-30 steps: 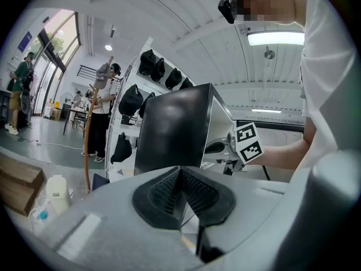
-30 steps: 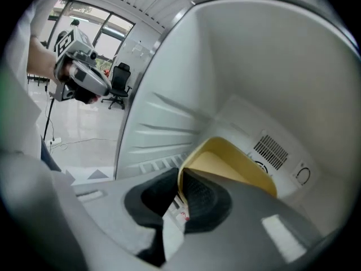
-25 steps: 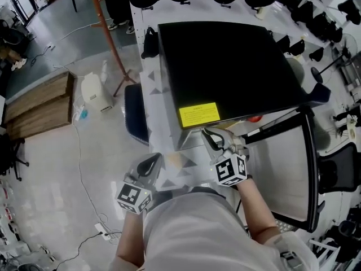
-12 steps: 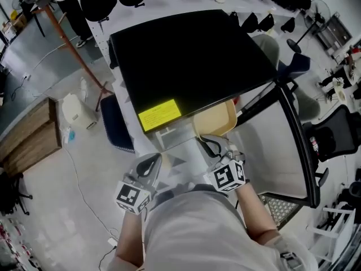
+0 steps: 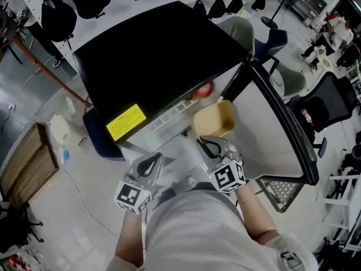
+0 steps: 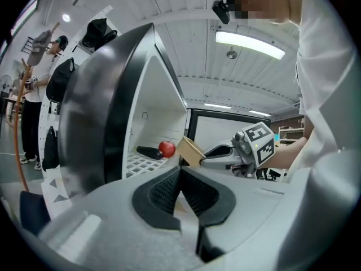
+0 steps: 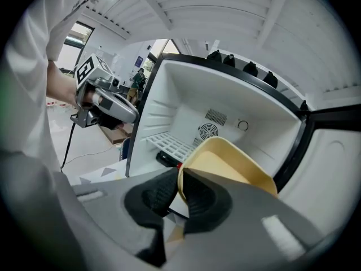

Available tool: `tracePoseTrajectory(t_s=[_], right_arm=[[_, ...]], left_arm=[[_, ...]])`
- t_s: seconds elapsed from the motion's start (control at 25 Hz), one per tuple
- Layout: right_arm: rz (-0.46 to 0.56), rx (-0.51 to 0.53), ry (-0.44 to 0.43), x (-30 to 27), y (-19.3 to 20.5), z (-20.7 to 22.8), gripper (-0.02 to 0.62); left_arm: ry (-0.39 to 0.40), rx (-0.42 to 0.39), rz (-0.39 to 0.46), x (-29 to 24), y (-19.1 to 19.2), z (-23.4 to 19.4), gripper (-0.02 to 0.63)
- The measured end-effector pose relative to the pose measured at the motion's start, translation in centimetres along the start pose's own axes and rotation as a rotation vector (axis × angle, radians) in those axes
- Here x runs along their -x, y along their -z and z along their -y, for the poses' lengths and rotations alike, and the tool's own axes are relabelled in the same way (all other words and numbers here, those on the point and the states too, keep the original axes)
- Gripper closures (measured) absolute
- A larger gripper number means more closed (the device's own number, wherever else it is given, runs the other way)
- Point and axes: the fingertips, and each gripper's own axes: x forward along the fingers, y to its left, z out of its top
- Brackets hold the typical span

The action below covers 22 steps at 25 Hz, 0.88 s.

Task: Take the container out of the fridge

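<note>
The tan, open-topped container [image 5: 215, 119] hangs in front of the open fridge [image 5: 152, 61], outside its doorway. My right gripper [image 5: 207, 144] is shut on its near rim; in the right gripper view the container [image 7: 228, 164] has its wall pinched between the pads [image 7: 179, 192]. Behind it lies the white fridge interior [image 7: 225, 109]. My left gripper [image 5: 151, 165] hovers lower left of the right one, shut and empty; its pads [image 6: 180, 189] meet with nothing between them. From there I see the container [image 6: 190, 151] and the right gripper [image 6: 240, 150].
A red apple [image 6: 167, 149] and a dark long object [image 6: 148, 152] lie on the white wire shelf [image 7: 172, 145]. The fridge door [image 5: 282, 129] stands open at the right. A yellow label [image 5: 126, 121] marks the black top. A blue bin [image 5: 100, 135] stands left of the fridge.
The container has come out of the fridge in my right gripper, from hidden under the top edge to fully in front. The head view has swung, so the fridge now sits up and left.
</note>
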Motion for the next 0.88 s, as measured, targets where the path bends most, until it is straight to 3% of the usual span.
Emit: tracePoseTrajectory(t_s=[0.44, 0.88], right_arm=[[-0.023, -0.098, 0.05, 2.7, 1.8, 0.1, 0.566], [0.037, -0.169, 0.025, 2.9, 1.3, -0.5, 0.566]], left_arm=[[0.095, -0.019, -0.019, -2.6, 0.1, 1.9, 0.598], [0.089, -0.024, -0.027, -2.7, -0.1, 2.0, 0.598]])
